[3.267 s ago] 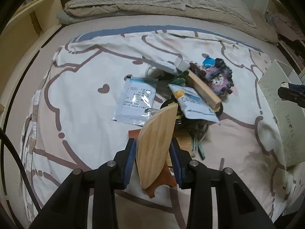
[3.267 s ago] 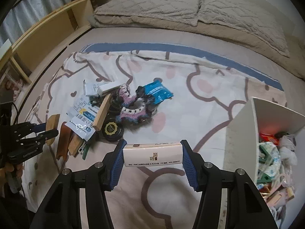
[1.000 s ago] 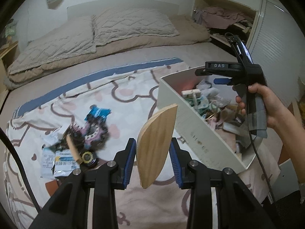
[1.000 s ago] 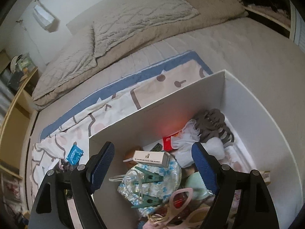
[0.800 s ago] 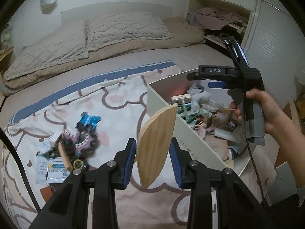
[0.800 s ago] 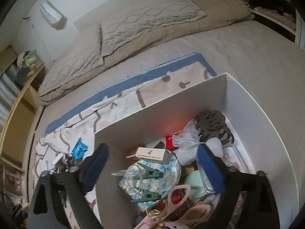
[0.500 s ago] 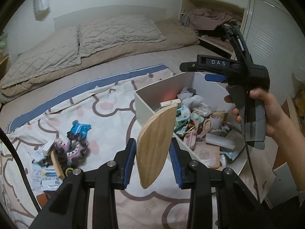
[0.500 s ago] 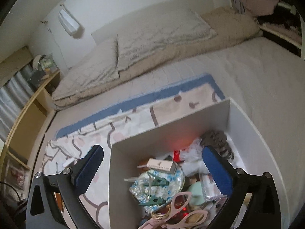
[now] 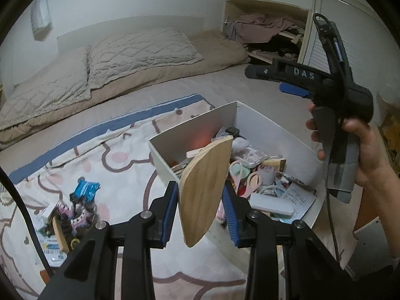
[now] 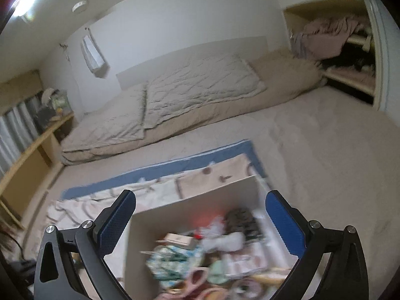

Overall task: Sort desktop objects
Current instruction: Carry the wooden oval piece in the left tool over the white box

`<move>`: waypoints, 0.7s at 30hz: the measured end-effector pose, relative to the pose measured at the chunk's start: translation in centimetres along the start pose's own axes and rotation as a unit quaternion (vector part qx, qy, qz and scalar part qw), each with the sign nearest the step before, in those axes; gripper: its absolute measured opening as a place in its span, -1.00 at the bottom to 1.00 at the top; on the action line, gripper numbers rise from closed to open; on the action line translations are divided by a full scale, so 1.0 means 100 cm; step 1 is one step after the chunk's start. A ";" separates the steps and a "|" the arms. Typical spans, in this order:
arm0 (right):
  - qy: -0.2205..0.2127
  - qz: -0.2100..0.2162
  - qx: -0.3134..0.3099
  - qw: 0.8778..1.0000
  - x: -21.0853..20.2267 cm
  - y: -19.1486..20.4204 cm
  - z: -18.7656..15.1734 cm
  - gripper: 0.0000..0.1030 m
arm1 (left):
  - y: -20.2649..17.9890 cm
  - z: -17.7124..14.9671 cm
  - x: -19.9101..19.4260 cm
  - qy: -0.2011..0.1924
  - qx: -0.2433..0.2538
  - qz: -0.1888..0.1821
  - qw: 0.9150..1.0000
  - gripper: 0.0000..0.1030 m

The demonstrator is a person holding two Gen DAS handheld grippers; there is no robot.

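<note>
Gripping a flat, leaf-shaped piece of pale wood (image 9: 203, 190) between its blue pads, our left gripper (image 9: 201, 211) holds it upright just before the white rectangular box (image 9: 297, 147) of clutter; the wood hides part of the box's contents. Our right gripper (image 10: 200, 225) hangs above that box (image 10: 200, 192) with jaws spread wide and nothing between them. Motion blur smears the contents in the right wrist view. A small pile of unsorted items (image 9: 72, 210) lies on the patterned blanket (image 9: 120, 155), partly cut off by the left gripper's frame.

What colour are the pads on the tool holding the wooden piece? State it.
Blue, ribbed pads on a black left tool; clearest in the left wrist view.
</note>
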State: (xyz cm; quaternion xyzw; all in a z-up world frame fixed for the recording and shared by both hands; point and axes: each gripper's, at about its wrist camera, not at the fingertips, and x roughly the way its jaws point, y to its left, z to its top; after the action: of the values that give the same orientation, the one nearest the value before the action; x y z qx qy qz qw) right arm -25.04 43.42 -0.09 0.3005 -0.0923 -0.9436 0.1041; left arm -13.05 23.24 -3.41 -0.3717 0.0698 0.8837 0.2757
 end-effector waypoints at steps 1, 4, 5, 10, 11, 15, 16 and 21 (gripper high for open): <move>-0.003 -0.007 -0.007 1.000 -0.002 -0.002 0.000 1.00 | -0.003 0.001 0.003 -0.001 0.002 -0.001 1.000 -0.31; -0.010 -0.017 -0.012 1.000 -0.008 -0.013 0.002 1.00 | -0.010 0.006 0.013 0.000 0.004 -0.004 1.000 -0.31; -0.011 -0.019 -0.009 1.000 -0.009 -0.018 0.003 1.00 | -0.011 0.007 0.017 0.000 0.003 -0.006 1.000 -0.31; -0.009 -0.028 0.008 1.000 -0.012 -0.039 0.001 1.00 | -0.024 0.014 0.042 0.012 -0.011 -0.015 1.000 -0.31; -0.008 -0.031 0.012 0.999 -0.012 -0.044 0.001 1.00 | -0.026 0.014 0.046 0.016 -0.012 -0.015 1.000 -0.31; -0.007 -0.037 0.024 0.999 -0.011 -0.057 0.001 1.00 | -0.035 0.016 0.065 0.028 -0.009 -0.006 1.000 -0.31; -0.007 -0.038 0.028 0.999 -0.012 -0.060 0.001 1.00 | -0.037 0.017 0.069 0.031 -0.008 -0.004 0.999 -0.31; -0.005 -0.039 0.040 0.998 -0.012 -0.070 -0.001 1.00 | -0.047 0.013 0.091 0.051 -0.006 0.001 0.999 -0.31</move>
State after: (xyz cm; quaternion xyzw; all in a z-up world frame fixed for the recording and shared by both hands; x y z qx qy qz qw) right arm -25.07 50.45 -1.16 0.3030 -0.1187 -0.9439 0.0551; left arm -16.52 31.53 -8.43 -0.4177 0.0790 0.8645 0.2683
